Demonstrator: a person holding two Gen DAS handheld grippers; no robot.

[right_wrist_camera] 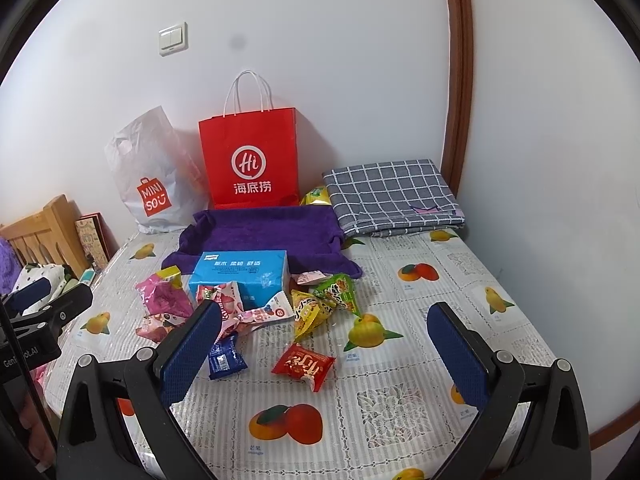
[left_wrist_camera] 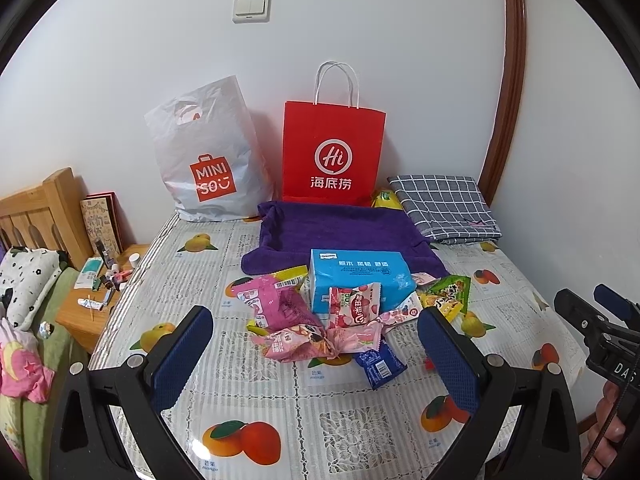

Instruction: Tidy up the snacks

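- On the fruit-print plastic tablecloth [right_wrist_camera: 400,412], in front of the light-blue tissue pack [right_wrist_camera: 240,276], lies a loose heap of small foil snack packets.
- The red crinkled packet with white lettering [right_wrist_camera: 303,364] lies apart from the heap, nearest the right gripper [right_wrist_camera: 324,356] and between its two blue-padded fingers in that camera's view; its long axis runs slantwise, upper left to lower right.
- The dark-blue barcode packet [left_wrist_camera: 380,364] lies just beside the red one, toward the left gripper [left_wrist_camera: 316,354], at the near edge of the heap.
- The pink wrappers [left_wrist_camera: 280,304] pile up on the left of the heap; the yellow and green triangular packets [right_wrist_camera: 324,304] lie on its right.
- Both grippers hover above the table with jaws spread wide, holding nothing.
- Judgement: the right gripper is better placed for the red packet, straight ahead and lower; closing across the packet's short side may call for a slight wrist turn.
- Beyond the tissue pack, a purple cloth tray [right_wrist_camera: 264,232] sits empty, a likely place for the snacks, though I cannot be sure.
- Against the wall stand a red paper bag with white handles [right_wrist_camera: 248,160] and a white plastic shopping bag [right_wrist_camera: 152,176]; a grey checked folded cloth [right_wrist_camera: 392,196] lies to the right.
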